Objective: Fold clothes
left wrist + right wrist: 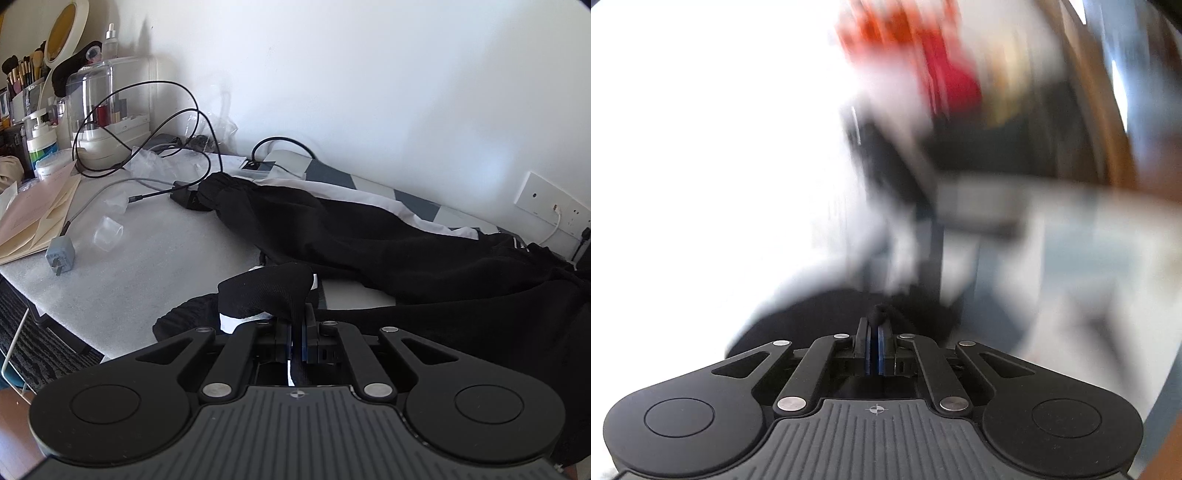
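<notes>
Left gripper (296, 332) at lower centre of the left wrist view, fingers (284, 338) clenched on a fold of the black garment (369, 236), with a bunch of black cloth and a sliver of white lining standing up just above the tips; garment spread across the table (147, 266) from centre to the right edge of the frame, one cuffed sleeve reaching toward the upper left, a white panel along its far side, a checked grey-and-white cloth (406, 199) beneath it against the wall; table surface white and foam-like at centre left; grey plug adapter (60, 255) and a clear plastic cup (108, 233) lying at left, well apart from the garment; black cables (147, 110) looping at upper left beside a clear-domed cosmetic organiser (92, 107), a round mirror (64, 29) and brushes behind; tan folders (33, 218) at the left edge; white wall socket (550, 203) at right. Right gripper (874, 334) at lower centre of the right wrist view, fingers (882, 347) closed on a small edge of black cloth (879, 312) protruding between the tips; rest of that frame heavily blurred, with only red, white and dark smears discernible, nothing further identifiable.
</notes>
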The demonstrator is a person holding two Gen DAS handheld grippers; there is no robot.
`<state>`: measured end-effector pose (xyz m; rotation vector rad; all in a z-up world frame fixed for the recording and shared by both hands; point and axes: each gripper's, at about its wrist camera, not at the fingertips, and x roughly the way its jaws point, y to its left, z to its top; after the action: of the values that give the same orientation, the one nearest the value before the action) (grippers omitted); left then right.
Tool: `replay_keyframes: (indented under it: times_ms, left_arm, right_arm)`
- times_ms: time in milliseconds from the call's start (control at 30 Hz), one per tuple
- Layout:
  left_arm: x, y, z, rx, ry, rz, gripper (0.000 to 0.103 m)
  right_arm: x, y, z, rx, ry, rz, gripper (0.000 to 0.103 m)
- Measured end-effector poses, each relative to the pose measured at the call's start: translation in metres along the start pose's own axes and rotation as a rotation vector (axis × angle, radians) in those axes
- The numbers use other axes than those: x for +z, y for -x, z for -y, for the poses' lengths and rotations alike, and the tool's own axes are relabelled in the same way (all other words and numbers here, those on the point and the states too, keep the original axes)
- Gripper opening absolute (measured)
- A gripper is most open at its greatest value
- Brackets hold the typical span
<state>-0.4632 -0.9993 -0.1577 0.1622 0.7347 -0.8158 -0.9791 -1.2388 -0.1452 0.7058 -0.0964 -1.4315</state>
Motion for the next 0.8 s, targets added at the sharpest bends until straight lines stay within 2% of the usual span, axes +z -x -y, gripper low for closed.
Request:
replay_keyframes:
  times_ms: [33,67,100,133,200,333,433,600,800]
  left_arm:
    - [-0.001,-0.001,0.002,-0.012,0.001,-0.005,0.005]
    - [-0.002,-0.001,0.003,-0.026,0.002,-0.013,0.005]
    - [-0.003,-0.003,0.006,-0.033,-0.005,-0.02,0.005]
    - [-0.006,-0.004,0.01,-0.037,-0.015,-0.026,0.005]
    - [-0.01,-0.007,0.018,-0.047,-0.034,-0.039,0.005]
    - [-0.018,-0.01,0.031,-0.068,-0.074,-0.06,0.005]
    - [-0.023,-0.011,0.039,-0.077,-0.106,-0.068,0.005]
    - [-0.027,-0.013,0.042,-0.08,-0.098,-0.078,0.005]
    - [-0.034,-0.011,0.05,-0.097,-0.09,-0.106,0.006]
  right_arm:
    - [0.011,0.005,0.001,-0.015,0.037,0.048,0.004]
    - [0.016,0.001,0.006,-0.038,0.047,0.034,0.004]
    - [0.02,-0.006,0.012,-0.067,0.05,0.003,0.01]
    - [0.024,-0.012,0.017,-0.097,0.052,-0.027,0.031]
    - [0.025,-0.025,0.029,-0.147,0.02,-0.104,0.055]
    - [0.007,-0.021,0.053,-0.217,-0.023,-0.146,0.054]
    - [-0.004,-0.015,0.068,-0.24,0.009,-0.193,0.054]
    - [-0.024,-0.013,0.1,-0.308,0.045,-0.25,0.057]
    - [-0.041,-0.046,0.101,-0.298,0.188,-0.377,0.059]
